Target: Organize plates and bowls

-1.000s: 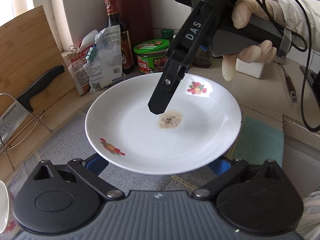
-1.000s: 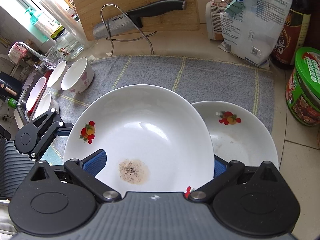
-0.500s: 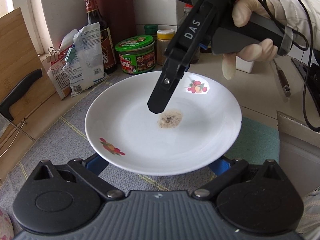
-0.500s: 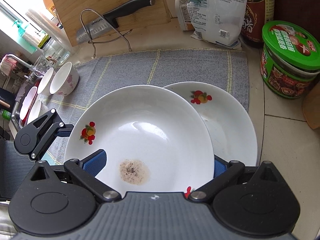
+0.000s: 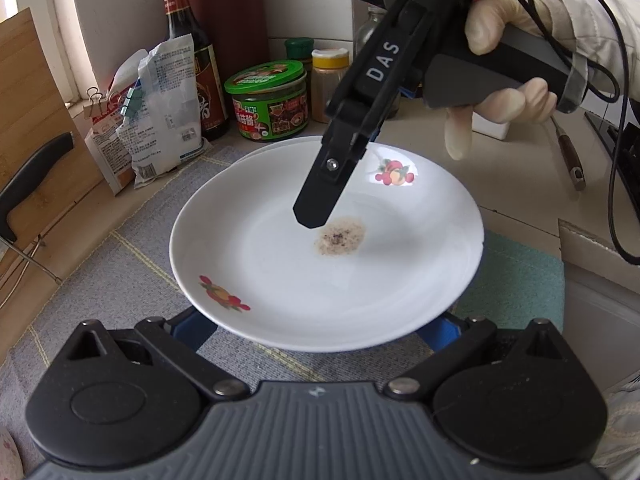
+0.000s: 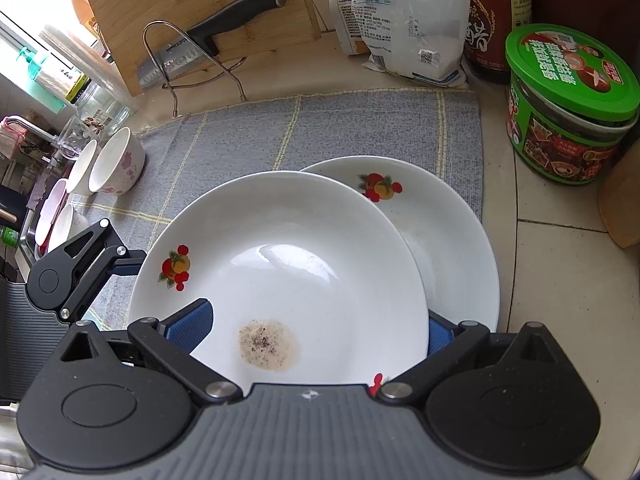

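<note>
A white plate [image 6: 280, 264] with a brown stain is held above the grey cloth [image 6: 320, 128] on the surface. The right tool [image 6: 316, 332] grips its near rim, one blue pad [image 6: 190, 326] above it. The left tool [image 5: 316, 320] has the opposite rim between its pads; whether it clamps is unclear. Behind lies a second plate [image 6: 444, 236], partly overlapped. Bowls [image 6: 116, 166] sit far left.

White letters "DAS" stand on the black finger of the right gripper [image 5: 320, 216]. The green-lidded jar [image 5: 267, 100], the dark sauce bottle [image 5: 192, 60] and the clipped white bag [image 5: 164, 108] carry printed labels in Chinese characters, too small to read here
</note>
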A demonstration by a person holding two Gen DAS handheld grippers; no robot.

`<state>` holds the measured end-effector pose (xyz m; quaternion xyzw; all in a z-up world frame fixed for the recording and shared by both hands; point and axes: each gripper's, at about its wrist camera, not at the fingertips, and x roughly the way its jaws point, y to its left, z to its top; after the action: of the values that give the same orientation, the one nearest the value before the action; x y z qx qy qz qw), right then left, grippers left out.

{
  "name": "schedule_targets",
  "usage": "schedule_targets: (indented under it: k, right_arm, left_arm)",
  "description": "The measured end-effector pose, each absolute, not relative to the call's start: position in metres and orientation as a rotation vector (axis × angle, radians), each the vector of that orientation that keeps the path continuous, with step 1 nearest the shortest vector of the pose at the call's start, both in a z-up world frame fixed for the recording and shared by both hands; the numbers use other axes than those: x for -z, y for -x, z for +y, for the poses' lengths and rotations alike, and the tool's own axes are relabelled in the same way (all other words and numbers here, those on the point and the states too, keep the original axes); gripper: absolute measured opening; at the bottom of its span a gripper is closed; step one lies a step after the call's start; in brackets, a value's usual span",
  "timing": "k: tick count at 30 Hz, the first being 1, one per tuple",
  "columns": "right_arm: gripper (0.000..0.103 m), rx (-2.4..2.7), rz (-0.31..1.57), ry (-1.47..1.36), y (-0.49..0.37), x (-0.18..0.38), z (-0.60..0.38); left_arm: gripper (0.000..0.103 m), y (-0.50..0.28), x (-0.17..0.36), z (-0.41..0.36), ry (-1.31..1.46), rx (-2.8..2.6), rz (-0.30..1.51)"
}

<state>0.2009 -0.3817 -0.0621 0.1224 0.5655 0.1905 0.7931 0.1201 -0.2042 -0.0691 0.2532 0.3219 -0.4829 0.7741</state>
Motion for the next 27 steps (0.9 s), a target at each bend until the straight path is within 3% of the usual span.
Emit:
schedule_targets:
  k: [27]
  right_arm:
    - [0.103,-0.399,1.224,-0.265,-0.2025,0.0665,-0.3832]
  left_arm:
    - [0.102,-0.1287,0.0747,-0.2075,-0.562,1.052,0.709]
